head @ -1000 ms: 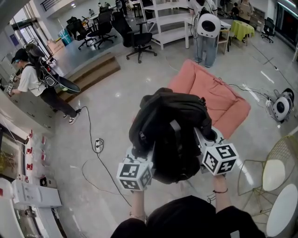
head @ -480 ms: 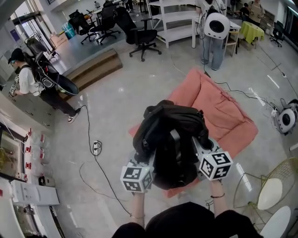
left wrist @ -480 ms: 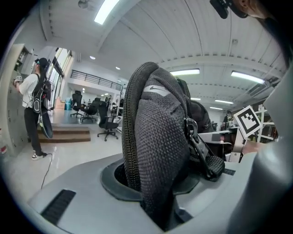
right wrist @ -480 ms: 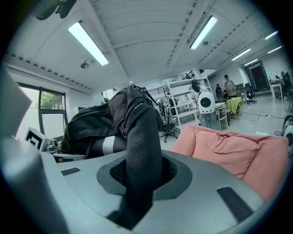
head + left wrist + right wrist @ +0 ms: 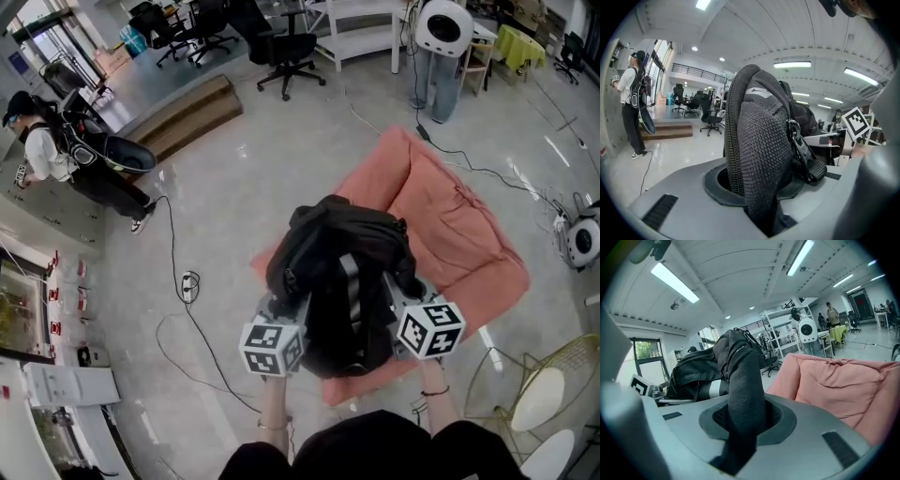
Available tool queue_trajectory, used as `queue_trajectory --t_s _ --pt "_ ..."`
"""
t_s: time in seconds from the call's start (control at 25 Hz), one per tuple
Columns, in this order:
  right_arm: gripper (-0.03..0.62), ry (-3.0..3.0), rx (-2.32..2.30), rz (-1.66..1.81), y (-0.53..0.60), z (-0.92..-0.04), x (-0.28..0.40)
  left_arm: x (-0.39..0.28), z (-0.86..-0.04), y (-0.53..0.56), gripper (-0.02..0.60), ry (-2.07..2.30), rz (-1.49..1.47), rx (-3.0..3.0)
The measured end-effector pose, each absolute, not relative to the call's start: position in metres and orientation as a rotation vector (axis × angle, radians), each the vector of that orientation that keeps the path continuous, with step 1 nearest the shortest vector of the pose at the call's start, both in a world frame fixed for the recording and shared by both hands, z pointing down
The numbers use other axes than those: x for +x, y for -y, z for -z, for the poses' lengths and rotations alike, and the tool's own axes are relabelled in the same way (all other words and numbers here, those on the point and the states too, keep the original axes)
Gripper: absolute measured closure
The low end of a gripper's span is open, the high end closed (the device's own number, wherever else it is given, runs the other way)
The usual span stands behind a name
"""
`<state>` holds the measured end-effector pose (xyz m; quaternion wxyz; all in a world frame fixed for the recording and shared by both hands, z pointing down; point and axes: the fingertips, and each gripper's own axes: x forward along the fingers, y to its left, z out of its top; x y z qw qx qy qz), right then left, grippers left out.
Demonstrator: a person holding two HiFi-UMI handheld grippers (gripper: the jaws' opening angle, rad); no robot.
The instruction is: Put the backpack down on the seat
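- The black backpack hangs above the front part of the pink seat, carried between both grippers.
- The left gripper is clamped on a padded mesh strap, which fills the gap between its jaws.
- The right gripper is likewise closed on a dark strap, with the seat's pink back just beyond it.
- Done so far: the bag is gripped by both straps and sits over the seat, not over the bare floor.
- Left to do: lower it until the cushion takes its weight, then release both straps and pull the grippers clear.
- From above, the gap under the bag is hard to read; it probably is not resting on the cushion yet.
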<state>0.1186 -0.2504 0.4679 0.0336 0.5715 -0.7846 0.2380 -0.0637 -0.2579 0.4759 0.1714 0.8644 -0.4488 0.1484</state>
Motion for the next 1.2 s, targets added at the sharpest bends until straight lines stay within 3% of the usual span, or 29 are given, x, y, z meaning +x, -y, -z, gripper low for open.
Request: queue_trajectory --t_s 1.2 --pt "0.513 2.287 1.593 -0.917 0.365 -0.6 0.128 -0.055 -0.609 0.362 0.456 1.215 -0.555 2.248"
